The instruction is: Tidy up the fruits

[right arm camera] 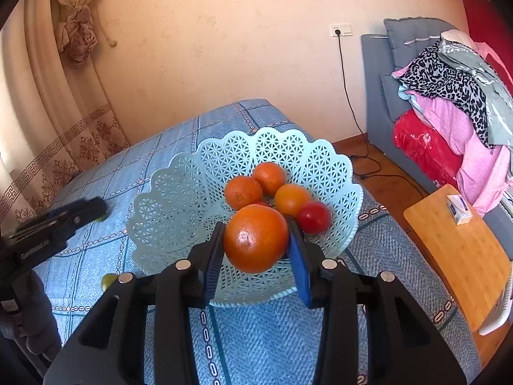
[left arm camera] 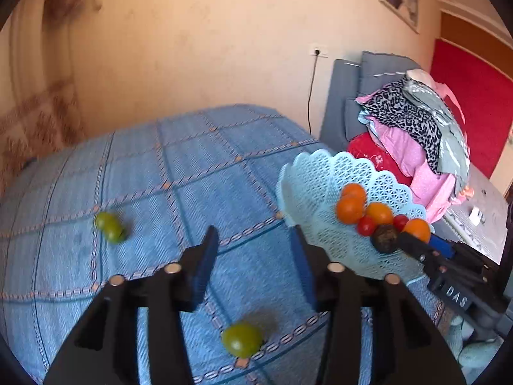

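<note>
A light blue lattice basket point(right arm camera: 179, 211) stands on the blue bedspread point(right arm camera: 272, 337) and holds several oranges point(right arm camera: 243, 191) and a red tomato point(right arm camera: 314, 217). My right gripper point(right arm camera: 256, 247) is shut on a large orange point(right arm camera: 256, 242) and holds it over the basket's near side. In the left wrist view my left gripper point(left arm camera: 255, 256) is open and empty above the bedspread point(left arm camera: 160, 166). A green fruit point(left arm camera: 242, 339) lies below it and another green fruit point(left arm camera: 110, 226) lies to the left. The basket point(left arm camera: 320, 186) is at the right, with a dark fruit point(left arm camera: 384, 238) in it.
A grey sofa point(right arm camera: 378, 96) piled with clothes point(right arm camera: 449, 102) stands at the right by the wall. A wooden stool point(right arm camera: 461, 256) with a small box point(right arm camera: 460, 208) is beside the bed. A curtain point(right arm camera: 57, 102) hangs at the left.
</note>
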A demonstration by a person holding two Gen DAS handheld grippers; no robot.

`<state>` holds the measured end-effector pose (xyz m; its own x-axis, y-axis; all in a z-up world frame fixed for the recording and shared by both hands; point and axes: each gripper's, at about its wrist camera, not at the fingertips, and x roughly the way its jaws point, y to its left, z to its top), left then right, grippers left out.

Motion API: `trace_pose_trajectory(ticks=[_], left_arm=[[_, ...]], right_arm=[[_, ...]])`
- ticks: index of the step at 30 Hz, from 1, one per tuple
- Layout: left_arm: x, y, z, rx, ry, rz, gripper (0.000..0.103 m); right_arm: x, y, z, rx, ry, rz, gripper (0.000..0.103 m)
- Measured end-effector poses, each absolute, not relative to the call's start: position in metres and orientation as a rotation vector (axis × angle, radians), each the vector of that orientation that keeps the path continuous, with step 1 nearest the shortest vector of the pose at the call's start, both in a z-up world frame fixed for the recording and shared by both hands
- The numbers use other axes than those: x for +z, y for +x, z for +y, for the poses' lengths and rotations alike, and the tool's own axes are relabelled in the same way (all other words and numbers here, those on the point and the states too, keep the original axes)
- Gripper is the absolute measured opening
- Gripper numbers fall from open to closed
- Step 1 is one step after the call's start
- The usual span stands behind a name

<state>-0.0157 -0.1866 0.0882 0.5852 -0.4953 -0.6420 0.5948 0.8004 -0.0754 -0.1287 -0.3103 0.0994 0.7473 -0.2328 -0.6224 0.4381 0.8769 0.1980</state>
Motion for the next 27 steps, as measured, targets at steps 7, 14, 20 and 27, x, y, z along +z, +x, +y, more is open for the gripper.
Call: trace_pose_trajectory(ticks=[7,14,20,27], left_arm=[[0.071,-0.027,-0.152,-0.608,0.174,0.753,0.061],[0.042,-0.039,-0.143,-0.605,0.206,0.828,0.061],[0.022,-0.037,-0.150,-0.628,0.193,0.903,0.059],[0.024,-0.044,-0.159,-0.678,0.210,0.903,0.035]], right_arm=[[0.105,-0.133,-0.308,-0.387,0.341,0.583,0.061],[0.103,-0.132,-0.309,-0.390,0.354,0.591,0.061],[0.105,-0.134,-0.308,-0.386,0.347,0.583,0.061],[0.102,-0.133,-0.309,-0.395,0.355,0.588,0.061]])
